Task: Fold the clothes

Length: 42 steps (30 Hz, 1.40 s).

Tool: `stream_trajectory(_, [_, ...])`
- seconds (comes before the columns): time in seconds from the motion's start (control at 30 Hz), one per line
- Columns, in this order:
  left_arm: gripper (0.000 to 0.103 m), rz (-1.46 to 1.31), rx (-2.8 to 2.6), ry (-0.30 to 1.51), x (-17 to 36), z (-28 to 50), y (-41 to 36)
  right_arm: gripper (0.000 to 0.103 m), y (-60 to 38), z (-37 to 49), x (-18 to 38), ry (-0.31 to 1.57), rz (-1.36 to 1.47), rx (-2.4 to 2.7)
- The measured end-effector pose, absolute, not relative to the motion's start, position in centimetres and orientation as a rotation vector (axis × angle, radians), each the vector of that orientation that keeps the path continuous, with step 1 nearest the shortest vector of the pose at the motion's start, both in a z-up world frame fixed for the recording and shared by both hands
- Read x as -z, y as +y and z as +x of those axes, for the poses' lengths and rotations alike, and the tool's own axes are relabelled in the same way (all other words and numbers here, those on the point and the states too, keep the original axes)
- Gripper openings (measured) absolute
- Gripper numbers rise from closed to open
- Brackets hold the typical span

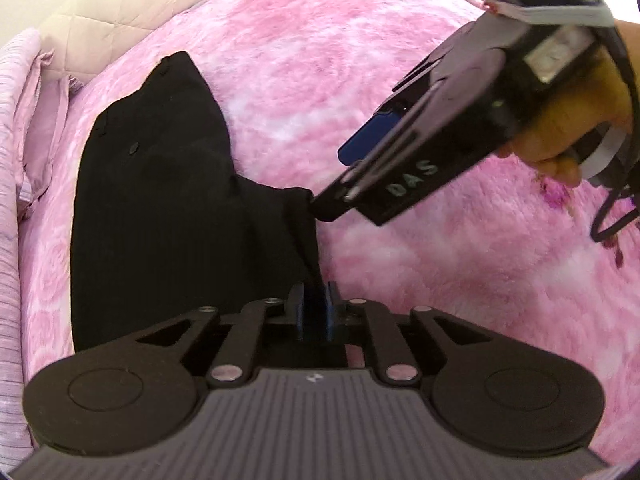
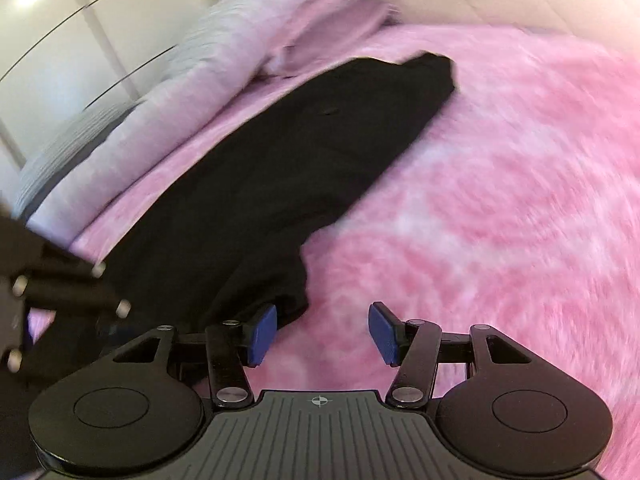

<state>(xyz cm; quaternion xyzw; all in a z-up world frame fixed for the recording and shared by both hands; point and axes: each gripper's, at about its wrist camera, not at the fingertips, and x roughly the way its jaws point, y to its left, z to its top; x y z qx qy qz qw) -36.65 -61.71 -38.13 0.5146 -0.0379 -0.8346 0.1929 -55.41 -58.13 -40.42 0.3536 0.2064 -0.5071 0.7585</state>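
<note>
While black ribbed garment [image 1: 160, 200] lies on fluffy pink blanket [image 1: 400, 80], left gripper [image 1: 315, 312] pinches its hem; right gripper [image 2: 322, 334] half-open, empty

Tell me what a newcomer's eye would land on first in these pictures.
A black ribbed garment sprawls across a fluffy pink blanket, filling the left of both views. Its near edge rises as a thin strip between the nearly closed jaws of the left gripper. The right gripper hangs with jaws apart over bare pink pile, just beside the garment's hem.
</note>
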Motion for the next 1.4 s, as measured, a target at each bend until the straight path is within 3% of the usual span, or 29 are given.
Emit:
stream_trajectory(0.27, [0.022, 1.321, 2.315, -0.061, 37.9, -38.7, -63.3, 0.055, -63.1, -59.3, 39.4, 0.308, 0.921, 1.099])
stream_trajectory(0.33, [0.033, 1.326, 2.277, -0.08, 38.7, -40.2, -63.4, 0.055, -65.8, -60.5, 39.3, 0.293, 0.94, 1.105])
stream_trajectory(0.4, [0.037, 1.367, 2.209, -0.095, 40.0, -41.7, -63.7, 0.055, -68.9, -61.9, 39.1, 0.288, 0.94, 1.125])
stream_trajectory(0.7, [0.008, 1.361, 2.162, 0.004, 41.8, -41.8, -64.4, 0.055, -84.0, -65.5, 41.5, 0.286, 1.063, 1.132])
stream_trajectory(0.73, [0.006, 1.355, 2.17, 0.011, 41.7, -41.5, -64.5, 0.049, -85.2, -65.6, 41.8, 0.292, 1.082, 1.108])
stream_trajectory(0.77, [0.006, 1.352, 2.177, 0.013, 41.5, -41.3, -64.6, 0.031, -86.3, -65.6, 41.9, 0.306, 1.09, 1.08])
stream_trajectory(0.8, [0.005, 1.349, 2.184, 0.015, 41.4, -41.0, -64.7, 0.03, -87.4, -65.7, 42.0, 0.319, 1.098, 1.052])
stream_trajectory(1.1, [0.004, 1.387, 2.244, -0.006, 41.6, -40.8, -65.2, 0.028, -86.7, -66.1, 41.3, 0.374, 1.104, 1.14])
stream_trajectory(1.27, [0.007, 1.374, 2.239, 0.031, 40.4, -40.4, -65.2, 0.041, -85.2, -67.5, 39.6, 0.38, 1.082, 1.177])
stream_trajectory(1.4, [0.014, 1.267, 2.157, 0.129, 38.9, -38.3, -64.5, 0.043, -82.6, -65.7, 36.8, 0.39, 0.945, 1.125])
